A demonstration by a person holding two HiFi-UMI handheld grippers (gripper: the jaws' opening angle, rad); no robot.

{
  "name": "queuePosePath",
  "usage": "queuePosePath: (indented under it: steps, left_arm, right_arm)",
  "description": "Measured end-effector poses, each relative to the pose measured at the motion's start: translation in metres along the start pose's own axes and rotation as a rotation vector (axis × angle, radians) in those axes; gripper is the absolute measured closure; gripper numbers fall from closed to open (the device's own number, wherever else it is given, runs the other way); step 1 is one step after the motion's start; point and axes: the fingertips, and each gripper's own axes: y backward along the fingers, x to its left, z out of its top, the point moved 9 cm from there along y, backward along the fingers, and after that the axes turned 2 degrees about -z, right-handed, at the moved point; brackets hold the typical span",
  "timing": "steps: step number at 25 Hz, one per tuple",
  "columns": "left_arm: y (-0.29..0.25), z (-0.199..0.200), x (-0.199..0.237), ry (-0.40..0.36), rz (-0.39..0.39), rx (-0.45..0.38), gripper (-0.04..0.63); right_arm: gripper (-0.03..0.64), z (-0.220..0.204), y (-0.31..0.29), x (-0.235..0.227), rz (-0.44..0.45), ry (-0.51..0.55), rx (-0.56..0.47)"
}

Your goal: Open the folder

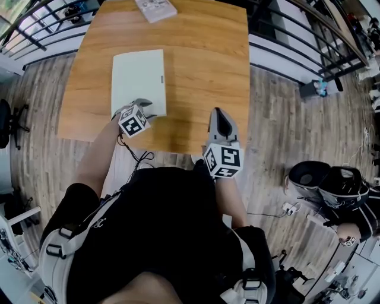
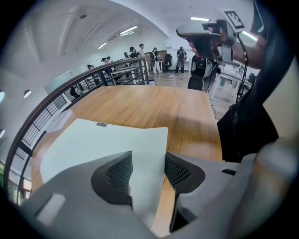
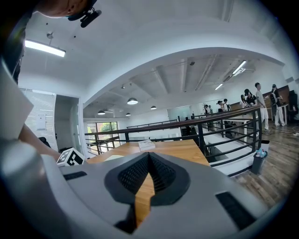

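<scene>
A pale green folder (image 1: 138, 80) lies closed and flat on the wooden table (image 1: 202, 59), left of centre. My left gripper (image 1: 142, 108) points steeply down at the folder's near right corner. In the left gripper view the folder (image 2: 107, 140) runs between the pads, and the left gripper (image 2: 147, 170) stands open with a clear gap beside the right pad. My right gripper (image 1: 218, 116) hovers at the table's near edge, to the right of the folder, pointing almost level. In its own view the right gripper (image 3: 148, 161) is shut with nothing between the pads.
A white booklet (image 1: 155, 8) lies at the table's far edge. Black railings (image 1: 41, 35) run behind and beside the table. A small bin (image 1: 314, 88) stands on the wood floor at the right. A person (image 1: 338, 190) sits low at the right.
</scene>
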Motion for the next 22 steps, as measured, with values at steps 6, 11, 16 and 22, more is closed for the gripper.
queuePosePath:
  steps: [6,11,16,22]
  left_arm:
    - [0.011,-0.008,0.015,0.226,-0.089,-0.155,0.447]
    - [0.020,-0.010,0.016,0.382,-0.070,-0.263,0.532]
    - [0.030,-0.010,0.021,0.499,-0.058,-0.351,0.556]
    - [0.047,-0.023,0.024,0.674,-0.044,-0.515,0.575]
  right_arm:
    - [0.611,-0.002,0.000,0.003,0.009,0.013,0.001]
    - [0.611,0.000,-0.002,0.005,0.029,0.025,0.012]
    - [0.612,0.002,-0.007,0.008,0.059,0.033,0.015]
    - [0.611,0.000,-0.016,0.013,0.098,0.036,0.020]
